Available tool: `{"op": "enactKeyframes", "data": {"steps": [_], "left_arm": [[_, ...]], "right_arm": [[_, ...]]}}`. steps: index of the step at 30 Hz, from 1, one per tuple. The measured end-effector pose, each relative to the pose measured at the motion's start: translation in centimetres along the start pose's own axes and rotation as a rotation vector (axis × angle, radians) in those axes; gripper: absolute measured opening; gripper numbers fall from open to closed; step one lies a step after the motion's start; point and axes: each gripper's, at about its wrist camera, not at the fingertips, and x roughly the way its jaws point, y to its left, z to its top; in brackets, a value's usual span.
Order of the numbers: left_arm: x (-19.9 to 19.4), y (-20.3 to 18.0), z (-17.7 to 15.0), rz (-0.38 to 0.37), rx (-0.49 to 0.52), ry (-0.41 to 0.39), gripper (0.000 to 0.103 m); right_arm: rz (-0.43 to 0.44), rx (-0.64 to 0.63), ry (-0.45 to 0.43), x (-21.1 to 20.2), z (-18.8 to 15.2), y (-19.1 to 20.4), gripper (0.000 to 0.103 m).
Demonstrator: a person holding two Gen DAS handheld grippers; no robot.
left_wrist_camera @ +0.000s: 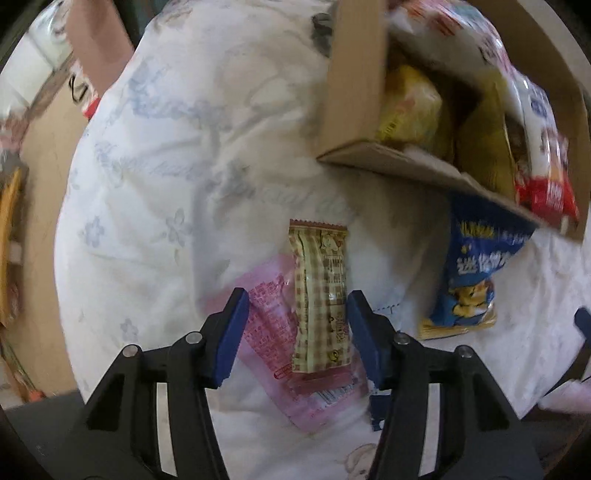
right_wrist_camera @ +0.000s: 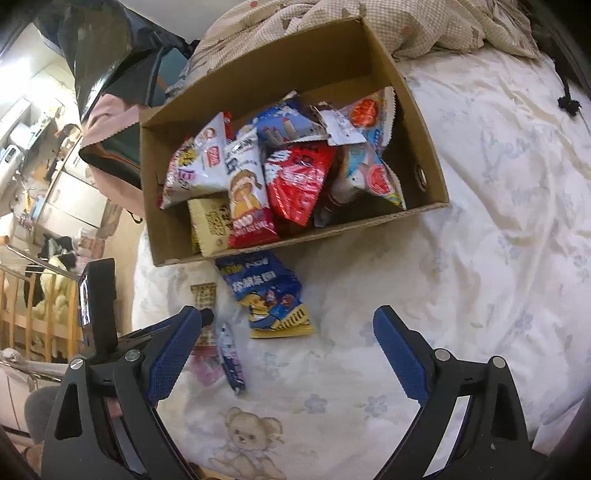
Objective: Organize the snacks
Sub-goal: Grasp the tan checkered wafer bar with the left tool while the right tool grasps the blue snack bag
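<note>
A cardboard box (right_wrist_camera: pixel 424 122) holding several snack packets stands on the white bedsheet; it also shows in the left wrist view (left_wrist_camera: pixel 354 74). My left gripper (left_wrist_camera: pixel 293 310) is open, its jaws on either side of a tan checked snack bar (left_wrist_camera: pixel 319 295) that lies on a pink packet (left_wrist_camera: pixel 266 306). A blue and yellow snack bag (left_wrist_camera: pixel 469 280) lies in front of the box; it also shows in the right wrist view (right_wrist_camera: pixel 269 295). My right gripper (right_wrist_camera: pixel 288 328) is open and empty above the sheet. A small blue and white packet (right_wrist_camera: pixel 231 358) lies near its left finger.
The white floral bedsheet (right_wrist_camera: pixel 498 221) spreads to the right of the box. A checked quilt (right_wrist_camera: pixel 406 26) is bunched behind the box. The bed's left edge drops to a cluttered room with a wooden crib (right_wrist_camera: pixel 37 314).
</note>
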Motion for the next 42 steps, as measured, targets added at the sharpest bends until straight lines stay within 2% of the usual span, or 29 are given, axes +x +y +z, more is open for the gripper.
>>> {"op": "enactKeyframes", "data": {"steps": [1, 2, 3, 4, 5, 10, 20, 25, 32, 36, 39, 42], "left_arm": [[0.1, -0.4, 0.0, 0.021, 0.025, -0.001, 0.051], [0.2, -0.5, 0.0, 0.030, 0.031, -0.002, 0.047], [0.2, -0.6, 0.0, 0.042, 0.034, -0.003, 0.038], [0.2, -0.6, 0.0, 0.040, 0.035, -0.004, 0.036], [0.1, -0.6, 0.0, 0.038, 0.038, -0.010, 0.023], [-1.6, 0.1, -0.2, 0.024, 0.002, -0.051, 0.023], [-8.5, 2.5, -2.3, -0.081, -0.095, -0.125, 0.023], [-9.6, 1.7, -2.9, -0.030, -0.056, -0.184, 0.023], [-9.5, 2.6, -2.5, -0.019, -0.073, -0.190, 0.023], [-9.4, 3.0, -2.6, -0.016, -0.084, -0.187, 0.023], [-8.9, 3.0, -2.4, -0.018, -0.096, -0.172, 0.023], [-8.4, 2.7, -2.3, -0.030, -0.098, -0.154, 0.023]], "right_arm": [[-0.005, -0.003, 0.005, 0.2, 0.0, 0.0, 0.097], [-0.010, -0.007, 0.010, 0.4, -0.1, 0.0, 0.097], [-0.016, -0.012, 0.014, 0.5, 0.0, 0.0, 0.097], [-0.021, -0.016, 0.018, 0.7, 0.0, -0.1, 0.097], [-0.025, -0.018, 0.019, 0.8, 0.0, 0.0, 0.097], [-0.043, -0.027, 0.024, 1.2, 0.1, 0.0, 0.097], [-0.103, -0.078, 0.079, 4.5, -0.6, 1.2, 0.097], [-0.133, -0.109, 0.107, 7.1, -0.3, 3.3, 0.097], [-0.184, -0.186, 0.161, 11.1, 0.5, 6.3, 0.096], [-0.239, -0.233, 0.174, 13.3, 0.6, 6.7, 0.096], [-0.286, -0.272, 0.201, 14.6, 0.3, 6.5, 0.086], [-0.291, -0.291, 0.191, 14.6, 0.4, 6.5, 0.074]]}}
